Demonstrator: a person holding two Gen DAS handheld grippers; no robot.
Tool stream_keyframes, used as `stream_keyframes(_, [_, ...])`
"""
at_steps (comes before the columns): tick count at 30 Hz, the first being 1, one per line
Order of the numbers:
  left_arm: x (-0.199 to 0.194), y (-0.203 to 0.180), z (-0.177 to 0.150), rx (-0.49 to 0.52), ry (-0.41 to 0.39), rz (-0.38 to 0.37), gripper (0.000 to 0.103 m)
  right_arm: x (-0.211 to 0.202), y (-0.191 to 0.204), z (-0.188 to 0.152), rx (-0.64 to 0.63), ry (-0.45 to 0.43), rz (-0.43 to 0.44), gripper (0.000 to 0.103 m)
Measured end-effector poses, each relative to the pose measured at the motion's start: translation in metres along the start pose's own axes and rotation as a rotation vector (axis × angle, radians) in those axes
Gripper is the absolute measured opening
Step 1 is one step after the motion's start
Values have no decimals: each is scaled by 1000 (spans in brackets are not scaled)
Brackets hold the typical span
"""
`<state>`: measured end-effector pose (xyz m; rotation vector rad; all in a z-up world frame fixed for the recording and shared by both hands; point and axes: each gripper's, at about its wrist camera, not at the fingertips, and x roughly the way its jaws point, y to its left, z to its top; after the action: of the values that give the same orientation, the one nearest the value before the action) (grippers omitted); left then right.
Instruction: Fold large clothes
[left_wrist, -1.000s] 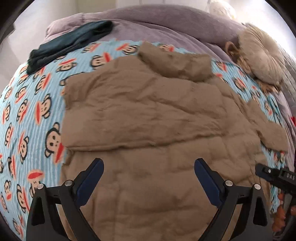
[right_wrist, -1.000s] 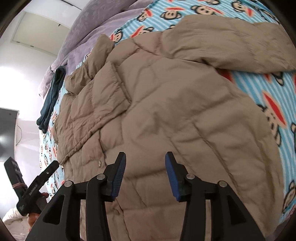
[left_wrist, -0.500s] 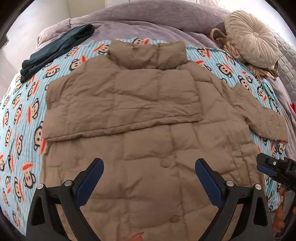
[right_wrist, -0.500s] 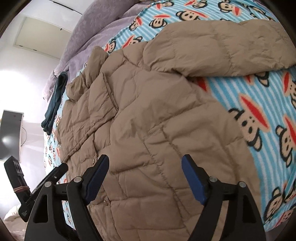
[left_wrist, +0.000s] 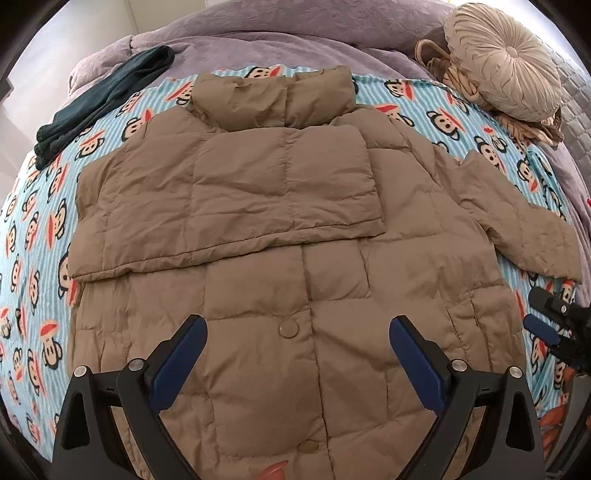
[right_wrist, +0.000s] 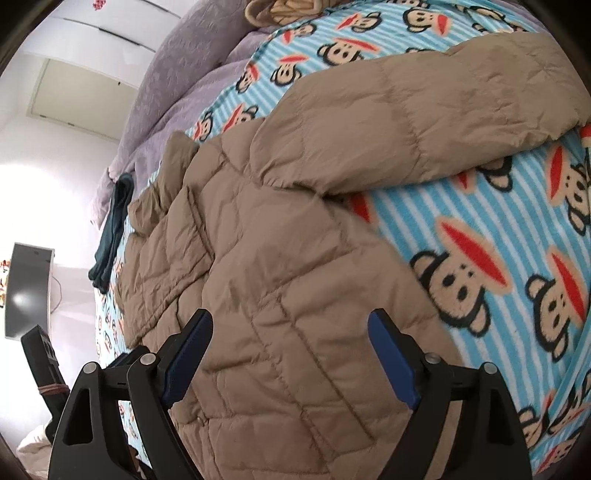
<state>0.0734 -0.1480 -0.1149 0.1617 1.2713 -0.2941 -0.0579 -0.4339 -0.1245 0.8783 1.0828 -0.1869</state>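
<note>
A tan puffer jacket (left_wrist: 295, 258) lies front-up on a blue monkey-print blanket (left_wrist: 33, 229), collar at the far side. Its left sleeve (left_wrist: 229, 199) is folded across the chest; the right sleeve (left_wrist: 517, 221) lies spread out to the right. My left gripper (left_wrist: 297, 354) is open and empty above the jacket's lower front. My right gripper (right_wrist: 290, 354) is open and empty above the jacket's right side, with the spread sleeve (right_wrist: 424, 122) beyond it. The right gripper also shows at the right edge of the left wrist view (left_wrist: 554, 325).
A folded dark teal garment (left_wrist: 103, 99) lies at the far left of the bed. A round beige cushion (left_wrist: 506, 59) sits on a woven item at the far right. A purple quilt (left_wrist: 295, 37) covers the far side. A dark screen (right_wrist: 26, 291) stands by the wall.
Both grippers pulled back and up from the jacket. The right gripper's jaws opened wide. The jacket lies flatter, with more of it in view.
</note>
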Motion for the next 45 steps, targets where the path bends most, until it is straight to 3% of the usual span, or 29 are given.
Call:
stream_keyframes(7, [12,-9,7,-1,32,-6,99,-13,-30,26,62,-62,-12,88])
stream_keyframes(16, [20,-28,14,27,42,-53,99,-41,-124,80,264,-141,-81,88])
stream_keyframes(21, [24,-38,21,7,40,-79,99,-35,-172,96,398,-158,-39,88])
stream_keyframes(25, [25,-46,30,5,25,-89,99,-34,-202,112,506,-231,40,88])
stream_keyframes(30, [26,-48,47,1,-11,-95,99,-35,-209,133,590,-307,155,88])
stream_keyframes(32, [25,-45,53,-8,-27,-95,99,-37,-206,141,607,-321,183,74])
stream_keyframes(33, [23,-42,57,-17,-39,-94,99,-38,-206,143,611,-317,190,55])
stream_keyframes(34, [22,-40,59,-23,-46,-91,99,-37,-204,146,619,-307,196,28])
stream_keyframes(36, [20,-32,62,-37,-60,-90,99,-35,-201,151,630,-291,214,5])
stream_keyframes(40, [16,-13,65,-58,-83,-75,99,-41,-181,154,600,-309,304,5])
stream_keyframes(45, [10,26,74,-126,-126,-41,99,-59,-118,166,418,-326,340,5])
